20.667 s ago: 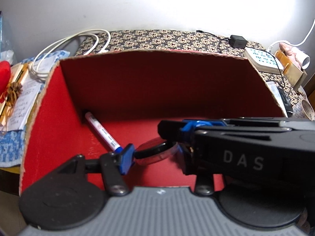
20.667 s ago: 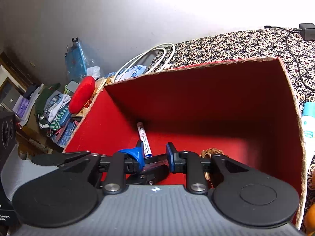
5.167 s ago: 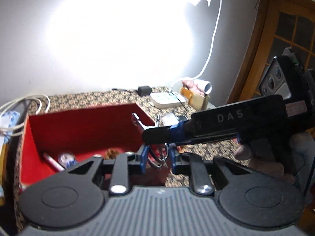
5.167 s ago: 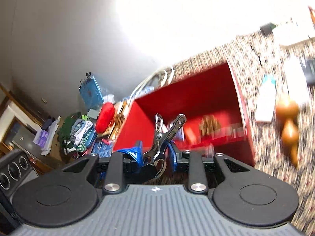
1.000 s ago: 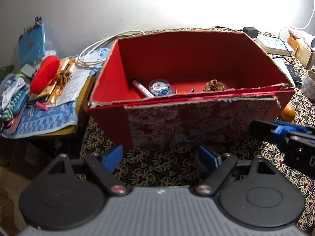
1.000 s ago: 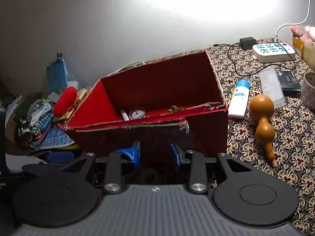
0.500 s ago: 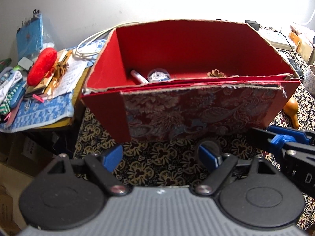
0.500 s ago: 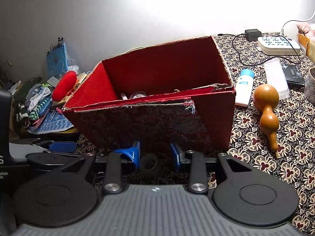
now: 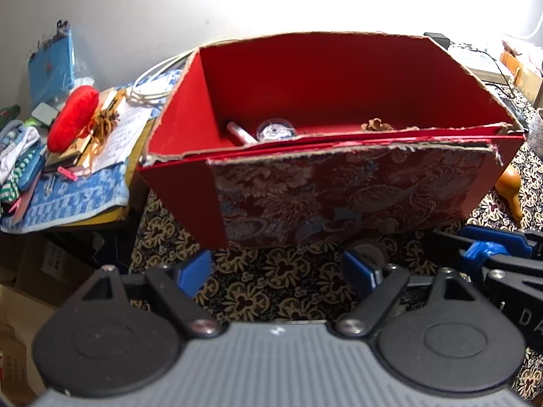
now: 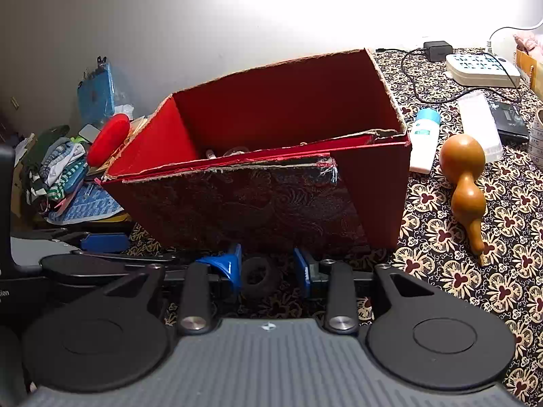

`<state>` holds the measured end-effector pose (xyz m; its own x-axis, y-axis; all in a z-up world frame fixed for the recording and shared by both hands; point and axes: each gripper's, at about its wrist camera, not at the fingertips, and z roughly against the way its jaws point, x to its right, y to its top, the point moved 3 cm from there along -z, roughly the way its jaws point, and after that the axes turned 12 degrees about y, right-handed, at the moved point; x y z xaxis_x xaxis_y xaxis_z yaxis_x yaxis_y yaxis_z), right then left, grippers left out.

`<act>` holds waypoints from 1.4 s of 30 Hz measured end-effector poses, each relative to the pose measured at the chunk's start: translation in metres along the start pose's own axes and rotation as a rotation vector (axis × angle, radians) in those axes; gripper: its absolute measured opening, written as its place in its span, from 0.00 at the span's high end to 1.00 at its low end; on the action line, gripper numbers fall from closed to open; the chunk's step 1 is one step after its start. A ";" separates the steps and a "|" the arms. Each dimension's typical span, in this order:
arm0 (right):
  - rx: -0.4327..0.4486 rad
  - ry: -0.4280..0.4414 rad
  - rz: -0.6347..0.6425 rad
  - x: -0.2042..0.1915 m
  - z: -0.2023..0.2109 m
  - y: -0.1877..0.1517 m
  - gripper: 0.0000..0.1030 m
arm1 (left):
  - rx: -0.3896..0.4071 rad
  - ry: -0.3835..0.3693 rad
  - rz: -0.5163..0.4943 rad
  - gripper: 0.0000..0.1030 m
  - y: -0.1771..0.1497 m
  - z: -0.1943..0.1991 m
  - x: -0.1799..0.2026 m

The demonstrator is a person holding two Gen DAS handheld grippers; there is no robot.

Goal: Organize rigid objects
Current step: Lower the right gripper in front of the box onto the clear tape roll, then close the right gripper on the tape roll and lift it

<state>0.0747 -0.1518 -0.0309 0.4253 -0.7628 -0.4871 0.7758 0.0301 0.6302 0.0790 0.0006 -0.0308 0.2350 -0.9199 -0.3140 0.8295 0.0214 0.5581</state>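
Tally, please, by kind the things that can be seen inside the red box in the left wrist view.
Marker pen: 1
Round clear item: 1
Pine cone: 1
Total: 3 visible

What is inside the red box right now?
In the left wrist view, the red box holds a marker, a clear round tape dispenser and a pine cone. Its front wall hides the floor nearer the camera, so anything lying there cannot be seen.

box [image 10: 258, 200]: 1 | gourd [image 10: 463, 179]: 1 | bottle [image 10: 423, 142]: 1 | marker [image 9: 239, 133]: 1
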 end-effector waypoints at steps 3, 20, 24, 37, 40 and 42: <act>-0.005 -0.001 -0.003 0.000 -0.002 0.000 0.84 | 0.004 0.010 -0.002 0.17 0.000 -0.002 -0.001; -0.031 -0.002 -0.002 0.003 -0.015 0.002 0.84 | -0.029 0.019 0.009 0.17 0.003 -0.018 -0.006; -0.039 -0.004 -0.007 0.005 -0.018 0.001 0.84 | -0.031 0.013 0.004 0.17 0.002 -0.022 -0.006; -0.056 -0.004 -0.011 0.007 -0.027 0.002 0.84 | -0.043 0.009 -0.002 0.17 0.003 -0.031 -0.005; -0.058 -0.003 -0.008 0.007 -0.028 0.002 0.84 | -0.047 0.000 -0.003 0.17 0.003 -0.033 -0.006; -0.058 -0.001 -0.007 0.007 -0.029 0.003 0.84 | -0.055 -0.015 -0.001 0.17 0.004 -0.036 -0.007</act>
<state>0.0933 -0.1385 -0.0498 0.4194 -0.7639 -0.4905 0.8046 0.0626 0.5905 0.0989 0.0210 -0.0542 0.2267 -0.9258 -0.3026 0.8563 0.0415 0.5147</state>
